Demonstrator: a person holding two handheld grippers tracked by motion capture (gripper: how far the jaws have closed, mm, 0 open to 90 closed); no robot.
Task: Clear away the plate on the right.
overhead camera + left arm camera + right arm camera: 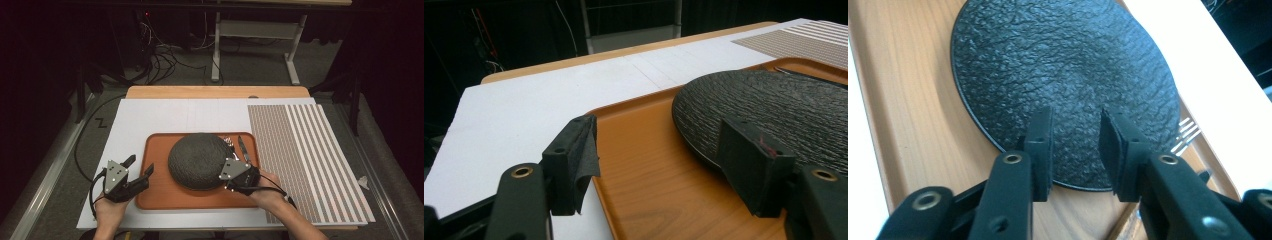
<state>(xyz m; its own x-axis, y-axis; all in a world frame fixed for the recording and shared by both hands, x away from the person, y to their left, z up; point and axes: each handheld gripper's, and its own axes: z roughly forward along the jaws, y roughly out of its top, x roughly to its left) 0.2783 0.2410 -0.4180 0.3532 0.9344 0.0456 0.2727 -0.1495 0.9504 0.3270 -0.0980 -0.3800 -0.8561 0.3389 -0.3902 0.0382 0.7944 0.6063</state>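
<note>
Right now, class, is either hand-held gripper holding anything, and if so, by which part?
Nothing is held. The right hand-held gripper hangs open over the dark plate's near rim; the left hand-held gripper stands open at the tray's edge.

High view overhead, far; gripper views close, low; all share plate (200,159).

Black grippers (139,175) with grey triangular plates, brass-ringed screws, apparently padded jaws, trailing cables.

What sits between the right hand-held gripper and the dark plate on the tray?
Nothing visible does. The right hand-held gripper hangs at the near edge of the dark plate with its jaws apart and nothing between them. The fork lies off to the side, partly under the plate's rim.
</note>
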